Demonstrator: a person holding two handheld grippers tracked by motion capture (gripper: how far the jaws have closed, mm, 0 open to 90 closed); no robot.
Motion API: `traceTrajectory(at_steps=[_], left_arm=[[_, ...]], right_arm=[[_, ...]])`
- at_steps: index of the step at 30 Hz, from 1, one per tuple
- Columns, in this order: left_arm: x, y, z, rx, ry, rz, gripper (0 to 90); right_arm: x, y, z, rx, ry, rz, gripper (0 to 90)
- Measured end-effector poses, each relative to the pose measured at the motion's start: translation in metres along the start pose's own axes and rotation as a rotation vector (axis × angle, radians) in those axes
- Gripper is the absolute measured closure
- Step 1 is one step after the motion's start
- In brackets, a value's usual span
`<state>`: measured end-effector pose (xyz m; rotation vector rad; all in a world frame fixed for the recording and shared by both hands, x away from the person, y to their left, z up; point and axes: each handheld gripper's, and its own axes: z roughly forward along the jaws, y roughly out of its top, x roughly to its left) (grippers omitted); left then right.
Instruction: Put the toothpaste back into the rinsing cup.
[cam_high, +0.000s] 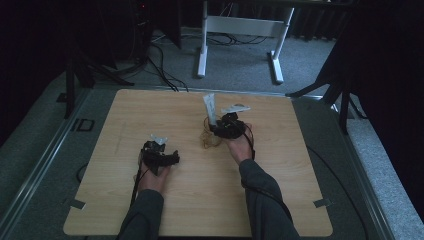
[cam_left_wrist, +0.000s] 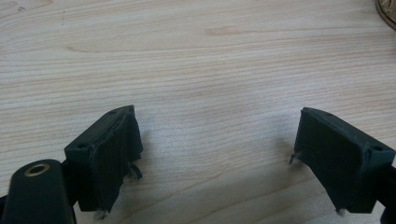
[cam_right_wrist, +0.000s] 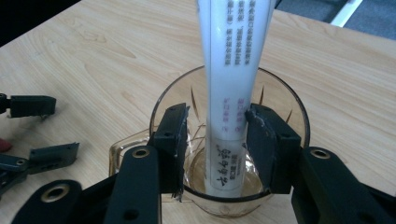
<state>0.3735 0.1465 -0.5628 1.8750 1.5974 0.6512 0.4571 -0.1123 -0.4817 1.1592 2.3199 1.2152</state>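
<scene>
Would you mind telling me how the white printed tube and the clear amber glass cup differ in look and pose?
The white printed tube is opaque, slim and tall; the clear amber glass cup is see-through, wide and low. The tube stands nearly upright inside the cup, rising well above its rim, while the cup sits on the pale wooden table. Both lie between the open jaws of the right gripper.

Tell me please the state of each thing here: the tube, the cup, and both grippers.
White tube: upright, its lower end inside the cup, between the right gripper's jaws with a gap on the left side.
Clear cup: upright on the wooden table.
Right gripper: open, jaws inside the cup either side of the tube.
Left gripper: open, nothing between its jaws, over bare table.
</scene>
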Motion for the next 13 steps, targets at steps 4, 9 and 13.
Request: traceTrajectory(at_steps=[4, 9, 13], left_arm=[[0.000, 0.000, 0.000, 0.000, 0.000, -0.002, 13.3], [0.000, 0.000, 0.000, 0.000, 0.000, -0.001, 13.4], [0.000, 0.000, 0.000, 0.000, -0.001, 0.000, 13.4]], right_arm=[[0.001, 0.002, -0.003, -0.012, -0.001, -0.008, 57.6], [0.003, 0.007, -0.017, -0.043, 0.023, -0.026, 54.1], [0.000, -0.001, -0.033, -0.066, 0.019, -0.050, 51.6]])
